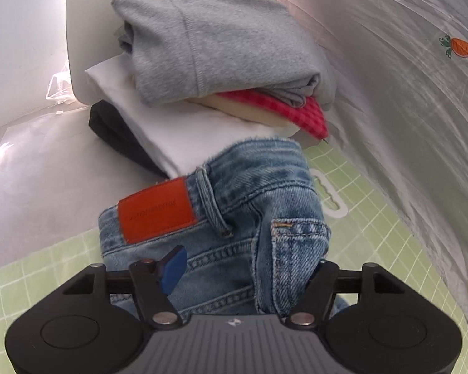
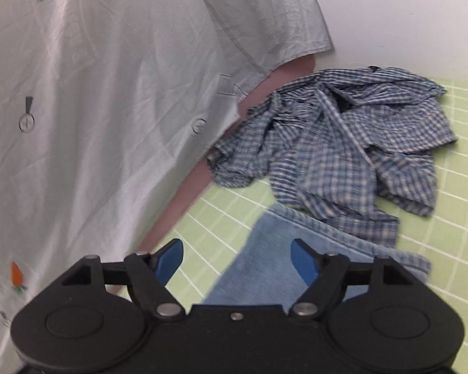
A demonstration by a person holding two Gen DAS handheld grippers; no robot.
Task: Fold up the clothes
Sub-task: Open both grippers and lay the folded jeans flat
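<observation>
While both jaws stood apart, the step in hand seemed to be the setting down of the folded jeans [image 1: 234, 218] next to the pile of finished clothes.

In the left wrist view, the left hand-held gripper [image 1: 243, 272] had its jaws open around the waistband end of the jeans. The denim lay between the two fingers; one blue pad was clear of it, while the other finger was hidden behind a fold, so I could not tell whether that one touched the cloth. The orange leather patch [image 1: 155, 209] was just ahead of the gripper. Directly beyond the jeans stood the stack: a grey sweatshirt [image 1: 215, 40] on top, a red checked piece [image 1: 284, 109] under it, then a white garment [image 1: 171, 131] and a black one [image 1: 115, 131] at the bottom.

In the right wrist view, the right hand-held gripper [image 2: 237, 260] was also open, with the pale end of the jeans [image 2: 265, 249] lying on the green grid mat [image 2: 221, 205] between and ahead of its pads, which did not press on it. Further ahead and to the right of it, the blue checked shirt [image 2: 343, 143] lay crumpled, touching the edge of the denim.

I judge that the jeans were nearly finished. The next move would call for drawing both grippers back without dragging the fold open, then reaching for the checked shirt, which must be spread flat on the mat first.
</observation>
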